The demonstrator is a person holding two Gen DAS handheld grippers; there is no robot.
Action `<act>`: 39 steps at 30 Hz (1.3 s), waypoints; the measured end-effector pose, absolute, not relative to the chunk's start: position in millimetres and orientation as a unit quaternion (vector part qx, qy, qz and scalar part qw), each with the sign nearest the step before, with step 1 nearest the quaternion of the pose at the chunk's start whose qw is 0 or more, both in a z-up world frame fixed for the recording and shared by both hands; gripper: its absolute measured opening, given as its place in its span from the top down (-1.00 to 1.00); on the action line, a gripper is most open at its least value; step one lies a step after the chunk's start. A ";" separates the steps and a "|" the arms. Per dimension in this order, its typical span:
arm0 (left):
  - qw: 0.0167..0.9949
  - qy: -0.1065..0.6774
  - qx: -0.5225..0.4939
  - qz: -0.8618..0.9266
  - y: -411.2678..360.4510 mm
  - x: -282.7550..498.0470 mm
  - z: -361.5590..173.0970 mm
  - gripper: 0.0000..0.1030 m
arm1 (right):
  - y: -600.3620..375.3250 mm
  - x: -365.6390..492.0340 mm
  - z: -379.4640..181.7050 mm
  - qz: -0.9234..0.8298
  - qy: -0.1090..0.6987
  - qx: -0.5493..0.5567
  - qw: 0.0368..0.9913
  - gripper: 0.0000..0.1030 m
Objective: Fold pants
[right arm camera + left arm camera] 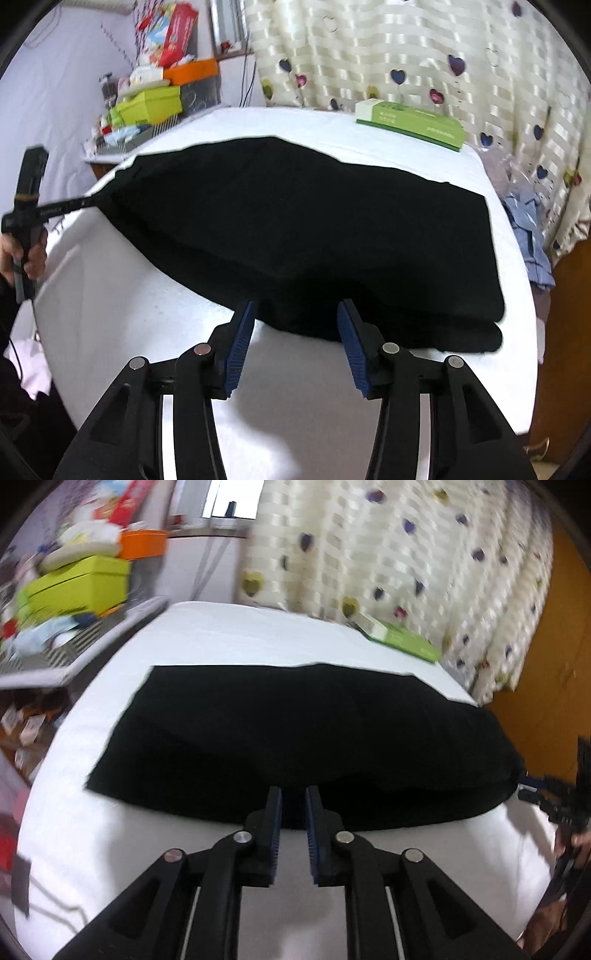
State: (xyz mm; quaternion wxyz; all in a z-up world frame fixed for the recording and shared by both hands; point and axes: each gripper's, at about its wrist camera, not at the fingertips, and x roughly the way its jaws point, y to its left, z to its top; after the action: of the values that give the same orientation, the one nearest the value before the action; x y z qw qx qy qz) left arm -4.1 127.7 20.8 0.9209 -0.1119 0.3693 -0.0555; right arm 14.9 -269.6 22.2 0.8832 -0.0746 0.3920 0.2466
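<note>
The black fabric pants lay folded in layers on the white-covered table. The left gripper was narrowed on the near hem; whether it pinched cloth could not be told. The right gripper stood wide apart, straddling the near edge, holding nothing. Black cloth hid the fold lines.

Both fisheye views look low and forward along their own fingers across the white counter toward the heart-print curtain, close to the near edge of the black pants. They share the pants, the green box and the cluttered shelf; the right wrist view sits further right and catches the left hand-held gripper at its left edge.
</note>
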 end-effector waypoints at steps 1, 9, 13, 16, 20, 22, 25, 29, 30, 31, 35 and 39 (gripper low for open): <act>0.922 0.364 -0.123 -0.045 134.1 -7.0 22.2 0.56 | -275.2 14.1 24.5 0.241 0.389 -0.065 0.887 0.07; 0.909 0.360 -0.206 0.036 170.8 9.8 22.6 0.05 | -303.2 20.4 32.0 0.187 0.366 0.010 0.912 0.06; 0.900 0.381 -0.200 0.065 159.6 41.2 17.9 0.05 | -309.6 23.4 32.7 0.174 0.357 0.027 0.917 0.06; 0.898 0.392 -0.177 0.093 149.7 59.6 13.7 0.05 | -313.8 25.3 33.0 0.162 0.354 0.031 0.920 0.06; 0.894 0.408 -0.115 0.146 137.1 76.1 4.3 0.05 | -321.0 25.8 33.8 0.142 0.351 0.034 0.925 0.07; 0.894 0.410 -0.073 0.162 127.2 79.7 2.4 0.03 | -326.3 27.4 33.6 0.125 0.354 0.039 0.926 0.06; 0.896 0.410 -0.022 0.170 114.9 81.7 0.8 -0.02 | -339.9 29.5 31.4 0.100 0.359 0.064 0.926 0.06; 0.901 0.406 -0.024 0.151 119.7 76.9 4.0 0.65 | -355.3 27.7 31.8 0.075 0.351 0.093 0.929 0.06; 0.900 0.404 -0.017 0.162 120.8 74.9 6.0 0.86 | -359.0 26.9 32.3 0.073 0.350 0.101 0.928 0.06; 0.899 0.400 -0.013 0.176 123.5 72.0 7.2 0.86 | -362.0 25.7 32.9 0.071 0.350 0.106 0.928 0.06; 0.910 0.365 -0.107 0.167 156.7 42.6 14.5 0.87 | -362.8 21.4 35.5 0.072 0.344 0.099 0.931 0.06; 0.913 0.334 -0.182 0.146 179.9 8.6 16.3 0.86 | -361.1 21.8 34.1 0.077 0.348 0.100 0.929 0.06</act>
State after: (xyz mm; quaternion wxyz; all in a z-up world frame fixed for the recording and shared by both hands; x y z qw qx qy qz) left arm 8.6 179.9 16.3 0.9134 -0.1821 0.3336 0.1458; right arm 21.8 -361.1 34.1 0.9288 0.0998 0.3485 0.0771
